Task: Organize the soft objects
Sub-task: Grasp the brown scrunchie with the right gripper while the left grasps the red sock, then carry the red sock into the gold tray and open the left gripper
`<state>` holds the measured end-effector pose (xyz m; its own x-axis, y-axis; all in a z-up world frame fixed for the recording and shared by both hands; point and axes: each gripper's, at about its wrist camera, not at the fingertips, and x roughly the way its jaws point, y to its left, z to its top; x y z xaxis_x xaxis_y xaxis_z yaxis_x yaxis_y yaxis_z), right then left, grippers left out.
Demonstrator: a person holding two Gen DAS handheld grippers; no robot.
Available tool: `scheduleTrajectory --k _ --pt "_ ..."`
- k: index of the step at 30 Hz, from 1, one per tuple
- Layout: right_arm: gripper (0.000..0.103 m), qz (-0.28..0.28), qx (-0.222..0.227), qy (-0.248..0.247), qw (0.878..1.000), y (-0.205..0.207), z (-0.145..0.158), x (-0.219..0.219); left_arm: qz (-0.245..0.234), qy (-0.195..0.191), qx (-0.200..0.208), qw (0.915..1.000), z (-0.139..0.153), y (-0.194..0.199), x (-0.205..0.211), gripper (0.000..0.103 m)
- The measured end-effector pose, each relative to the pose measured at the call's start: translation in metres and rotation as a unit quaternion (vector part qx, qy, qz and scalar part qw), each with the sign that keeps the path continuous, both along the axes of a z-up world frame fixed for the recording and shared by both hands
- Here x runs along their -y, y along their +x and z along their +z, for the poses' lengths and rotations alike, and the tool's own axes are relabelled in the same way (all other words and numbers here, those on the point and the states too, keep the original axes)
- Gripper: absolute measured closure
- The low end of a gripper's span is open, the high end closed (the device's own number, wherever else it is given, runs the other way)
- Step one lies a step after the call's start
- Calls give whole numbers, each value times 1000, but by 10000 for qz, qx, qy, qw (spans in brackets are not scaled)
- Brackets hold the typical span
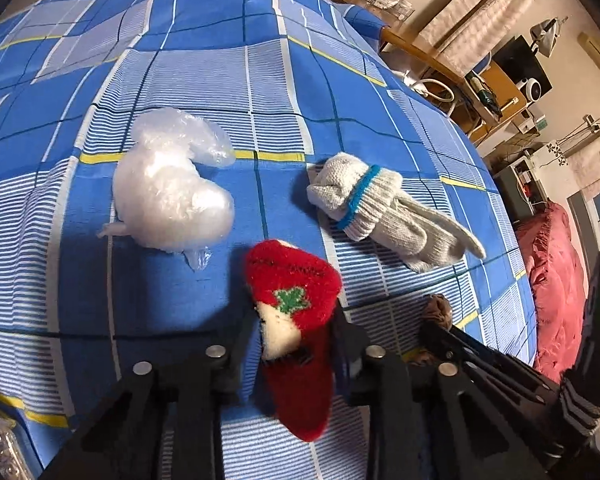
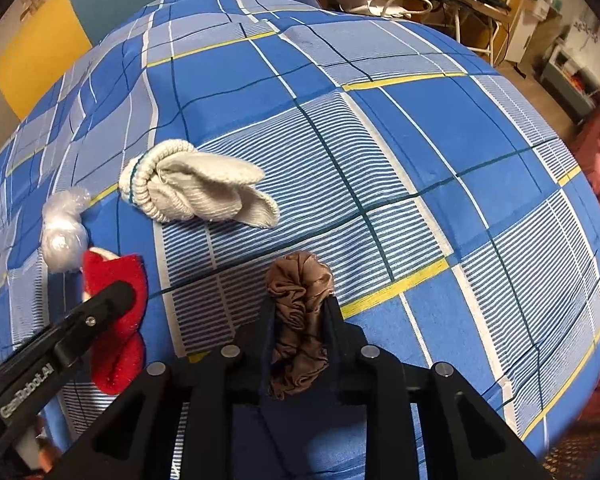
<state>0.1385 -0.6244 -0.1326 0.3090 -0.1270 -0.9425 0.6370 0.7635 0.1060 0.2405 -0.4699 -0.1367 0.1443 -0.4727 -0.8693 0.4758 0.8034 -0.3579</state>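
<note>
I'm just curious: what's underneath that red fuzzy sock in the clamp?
Under the red sock lies the blue checked bedsheet. The left gripper pinches it. The sheet directly beneath it is covered, so anything there stays unseen.

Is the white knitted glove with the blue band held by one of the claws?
No, the white glove lies free on the bed cover, apart from both claws.

We see a fuzzy red sock (image 1: 296,300) pinched upright, a crumpled brown stocking (image 2: 300,320) likewise gripped, and white rolled socks (image 1: 364,204) and a plastic bag (image 1: 172,192) lying on the bed (image 1: 180,40).
</note>
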Motion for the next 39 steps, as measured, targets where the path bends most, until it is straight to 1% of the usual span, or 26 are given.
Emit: scheduleTrajectory --k 2,5,9,12,17,21,24,31,33,35,39 --pt "79 50 -37 -95 9999 2 -1 -1 125 -49 18 9999 5 -4 -7 77" --pt "83 81 -61 -217 9997 5 -1 -3 288 -224 38 9993 15 -11 -20 78" --pt "85 104 -18 -268 9996 6 0 -5 429 -385 326 9978 37 -28 -36 78" --pt "86 141 73 -280 9995 9 2 -8 379 -666 468 9960 56 -48 -47 78" --pt "87 356 288 -498 9977 6 14 -18 299 -1017 410 9935 80 -73 -60 78" --pt "87 478 467 -605 9959 7 21 -27 62 -1241 615 9903 105 -100 -75 78" --pt "87 539 575 -719 9943 7 26 -32 -88 -1379 762 9875 123 -113 -88 78" --pt "87 693 733 -833 9914 9 31 -38 -259 -1578 1215 9796 164 -133 -131 78" --pt "87 730 774 -829 9909 9 31 -40 -280 -1571 1414 9770 177 -136 -145 78" --pt "87 751 815 -817 9905 8 32 -42 -266 -1630 1493 9749 186 -137 -159 78" --pt "87 719 972 -734 9899 6 34 -41 -120 -1681 1681 9712 206 -132 -202 78"
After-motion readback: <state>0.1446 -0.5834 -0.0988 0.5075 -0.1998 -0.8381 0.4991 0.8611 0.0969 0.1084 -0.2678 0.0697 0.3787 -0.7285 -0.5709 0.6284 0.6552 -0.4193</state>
